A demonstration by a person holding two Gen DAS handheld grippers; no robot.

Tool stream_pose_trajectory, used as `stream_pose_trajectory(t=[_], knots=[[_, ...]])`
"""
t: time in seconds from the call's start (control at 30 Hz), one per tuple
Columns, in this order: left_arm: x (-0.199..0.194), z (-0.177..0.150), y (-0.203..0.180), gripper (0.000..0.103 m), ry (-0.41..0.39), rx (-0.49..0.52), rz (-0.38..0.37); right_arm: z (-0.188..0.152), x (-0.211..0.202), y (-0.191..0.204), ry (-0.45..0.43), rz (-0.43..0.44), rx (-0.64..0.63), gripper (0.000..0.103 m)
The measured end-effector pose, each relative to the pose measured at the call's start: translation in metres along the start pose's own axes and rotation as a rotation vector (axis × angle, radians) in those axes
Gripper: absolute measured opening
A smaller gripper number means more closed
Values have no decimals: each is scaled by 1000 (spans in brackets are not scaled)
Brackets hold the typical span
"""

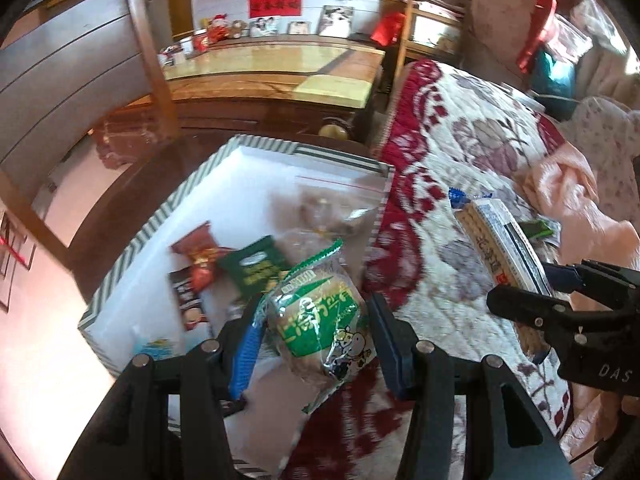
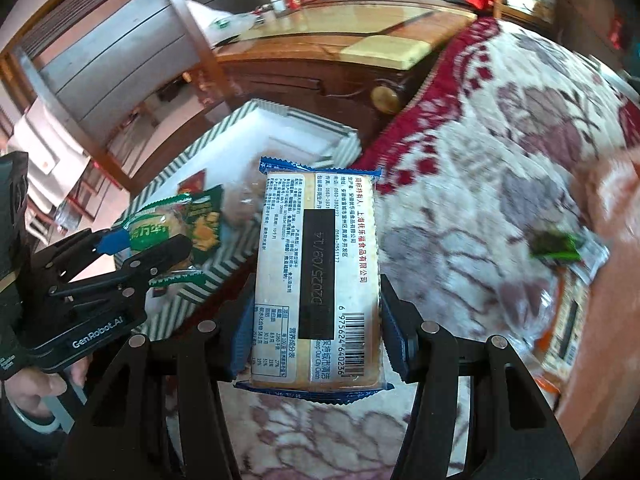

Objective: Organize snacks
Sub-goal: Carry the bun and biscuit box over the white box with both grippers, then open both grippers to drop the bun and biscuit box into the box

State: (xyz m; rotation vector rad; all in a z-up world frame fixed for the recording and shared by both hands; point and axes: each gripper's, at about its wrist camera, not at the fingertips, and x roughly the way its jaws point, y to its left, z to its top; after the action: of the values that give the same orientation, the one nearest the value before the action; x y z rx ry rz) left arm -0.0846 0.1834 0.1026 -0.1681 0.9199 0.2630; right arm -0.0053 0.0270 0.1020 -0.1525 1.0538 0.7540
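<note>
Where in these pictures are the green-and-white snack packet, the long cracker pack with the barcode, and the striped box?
green-and-white snack packet [image 1: 320,324]: left wrist view, middle of its printed front.
long cracker pack [image 2: 316,276]: right wrist view, middle of its label side.
striped box [image 1: 132,248]: left wrist view, its left striped wall.

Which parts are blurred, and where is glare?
Right wrist view: the blanket and green wrapper at right are smeared, the cracker pack is sharp. Left wrist view: glare on the cabinet top; the box is washed out white.
</note>
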Motion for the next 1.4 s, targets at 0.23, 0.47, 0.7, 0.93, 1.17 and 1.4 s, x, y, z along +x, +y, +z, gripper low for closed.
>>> stream_pose_trajectory(t=[0.23,0.47,0.7,0.93,1.17,1.4], knots=[[2,-2,39,54,8,-76,22,22,17,41,16,29,-80,54],[5,-1,73,54,14,-143,55,40,36,66,37,49,-122,54],[13,-2,89,54,32,-176,66,48,57,80,70,57,-146,54],[21,-1,95,54,44,-183,71,53,70,89,91,58,-159,54],[29,2,98,54,56,-187,78,58,84,94,104,54,-162,54],[37,2,103,54,70,-196,86,64,95,95,113,56,-155,54]])
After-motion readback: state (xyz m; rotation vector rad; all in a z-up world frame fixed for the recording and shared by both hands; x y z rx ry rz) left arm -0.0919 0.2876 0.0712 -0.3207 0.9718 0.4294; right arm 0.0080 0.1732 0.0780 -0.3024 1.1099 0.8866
